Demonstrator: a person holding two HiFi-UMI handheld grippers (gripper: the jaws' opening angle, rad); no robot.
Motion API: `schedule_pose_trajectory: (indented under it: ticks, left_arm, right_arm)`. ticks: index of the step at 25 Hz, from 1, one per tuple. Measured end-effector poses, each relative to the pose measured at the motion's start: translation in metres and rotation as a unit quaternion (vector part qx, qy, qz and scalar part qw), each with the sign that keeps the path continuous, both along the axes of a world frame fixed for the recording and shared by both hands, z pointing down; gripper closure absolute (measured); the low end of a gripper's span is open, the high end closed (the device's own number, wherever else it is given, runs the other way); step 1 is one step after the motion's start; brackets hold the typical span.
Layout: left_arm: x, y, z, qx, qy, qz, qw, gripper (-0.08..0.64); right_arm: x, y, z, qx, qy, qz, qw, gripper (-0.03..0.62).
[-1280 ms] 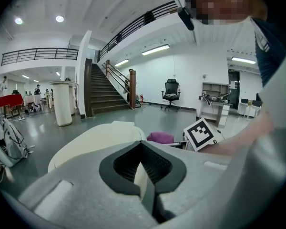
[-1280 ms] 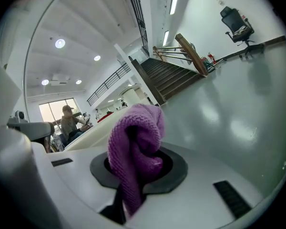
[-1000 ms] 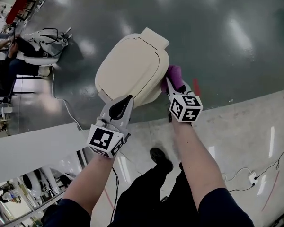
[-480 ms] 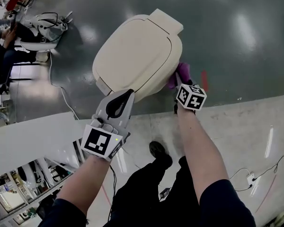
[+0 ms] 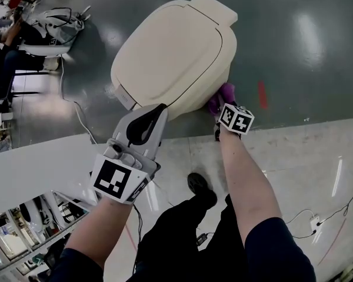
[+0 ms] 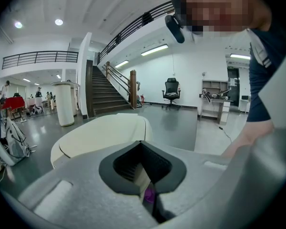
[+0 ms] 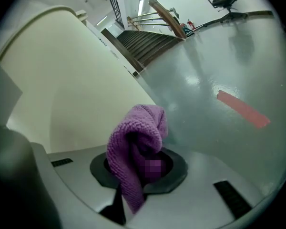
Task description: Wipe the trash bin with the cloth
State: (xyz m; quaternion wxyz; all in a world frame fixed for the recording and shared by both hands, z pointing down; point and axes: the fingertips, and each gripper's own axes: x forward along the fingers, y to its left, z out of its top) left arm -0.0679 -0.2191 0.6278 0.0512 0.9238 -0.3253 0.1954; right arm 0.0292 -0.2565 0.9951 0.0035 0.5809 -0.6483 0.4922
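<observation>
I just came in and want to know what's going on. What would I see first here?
The big cream trash bin in the middle, standing on the shiny dark floor, catches the eye first. Next comes the bright purple cloth, pinched in the right tongs and held against the bin's right side. The left tongs are shut with nothing in them, at the bin's near edge.
</observation>
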Motion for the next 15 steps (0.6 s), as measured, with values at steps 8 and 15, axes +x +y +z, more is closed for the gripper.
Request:
schedule_pose_trajectory:
  ticks: [8, 15]
  left_arm:
    - [-0.005, 0.001, 0.003, -0.009, -0.004, -0.005, 0.9999, 0.563]
    - [-0.005, 0.001, 0.004, -0.037, -0.016, 0.003, 0.9992, 0.563]
  right_arm:
    - [-0.015, 0.007, -0.08, 0.051, -0.022, -0.008, 0.998, 0.517]
    - [-0.026, 0.017, -0.186, 0.091, -0.033, -0.021, 0.995, 0.517]
